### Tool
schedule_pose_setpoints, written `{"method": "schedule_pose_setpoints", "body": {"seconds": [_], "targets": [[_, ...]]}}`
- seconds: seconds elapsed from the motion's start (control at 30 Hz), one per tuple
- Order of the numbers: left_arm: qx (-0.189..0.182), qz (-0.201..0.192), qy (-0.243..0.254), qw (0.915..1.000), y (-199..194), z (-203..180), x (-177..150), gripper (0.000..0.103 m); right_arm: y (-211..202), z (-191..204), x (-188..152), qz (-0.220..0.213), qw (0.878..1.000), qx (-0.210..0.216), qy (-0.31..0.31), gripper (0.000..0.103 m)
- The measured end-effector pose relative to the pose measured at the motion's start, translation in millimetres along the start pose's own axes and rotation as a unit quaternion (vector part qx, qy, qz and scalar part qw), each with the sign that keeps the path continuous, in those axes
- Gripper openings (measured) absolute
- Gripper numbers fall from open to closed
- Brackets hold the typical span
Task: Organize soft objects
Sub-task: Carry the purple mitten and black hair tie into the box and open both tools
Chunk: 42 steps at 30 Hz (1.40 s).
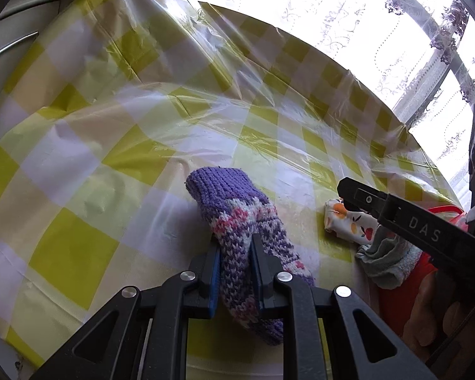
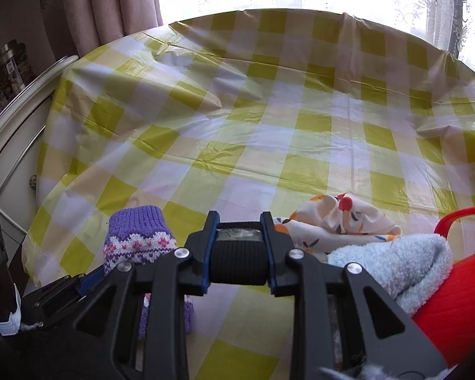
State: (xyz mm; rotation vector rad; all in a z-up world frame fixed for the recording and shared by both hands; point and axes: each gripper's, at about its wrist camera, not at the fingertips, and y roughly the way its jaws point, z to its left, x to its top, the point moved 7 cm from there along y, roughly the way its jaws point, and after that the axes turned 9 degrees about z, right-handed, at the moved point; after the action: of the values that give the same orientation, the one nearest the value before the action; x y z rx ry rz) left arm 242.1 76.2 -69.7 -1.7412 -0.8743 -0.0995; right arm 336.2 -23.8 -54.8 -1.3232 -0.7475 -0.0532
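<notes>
Sock pinched, roll clamped — both grips could slip

My left jaws (image 1: 236, 247) pinch the knit sock (image 1: 237, 224) mid-length just above the tabletop (image 1: 110, 126); its loose ends droop and could snag or slide out. My right jaws (image 2: 239, 221) clamp a dark ribbed roll (image 2: 239, 264) near the floral cloth (image 2: 342, 218) and blue towel (image 2: 395, 269), which I might drag along.

Glossy plastic tablecloth (image 2: 269, 120), chunky knitted sock (image 1: 237, 221), fluffy terry towel (image 2: 395, 262).
</notes>
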Motion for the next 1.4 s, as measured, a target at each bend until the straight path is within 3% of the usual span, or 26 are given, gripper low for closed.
{"method": "schedule_pose_setpoints", "body": {"seconds": [0.3,0.8,1.1,1.4], "targets": [[0.005,-0.023,0.011,0.9997,-25,-2,-7,0.018,-37,6,-41,-0.008,1.000,0.014,-0.001,0.030],[-0.034,-0.022,0.012,0.9991,-70,-3,-42,0.018,-81,-16,-105,-0.004,1.000,0.022,0.021,0.030],[-0.047,-0.011,0.027,0.9985,-85,-19,-62,0.018,-111,-37,-137,-0.002,1.000,-0.013,0.026,0.030],[-0.063,0.003,0.069,0.9956,-91,-64,-83,0.018,-141,-71,-159,-0.005,0.998,-0.046,0.049,0.030]]}}
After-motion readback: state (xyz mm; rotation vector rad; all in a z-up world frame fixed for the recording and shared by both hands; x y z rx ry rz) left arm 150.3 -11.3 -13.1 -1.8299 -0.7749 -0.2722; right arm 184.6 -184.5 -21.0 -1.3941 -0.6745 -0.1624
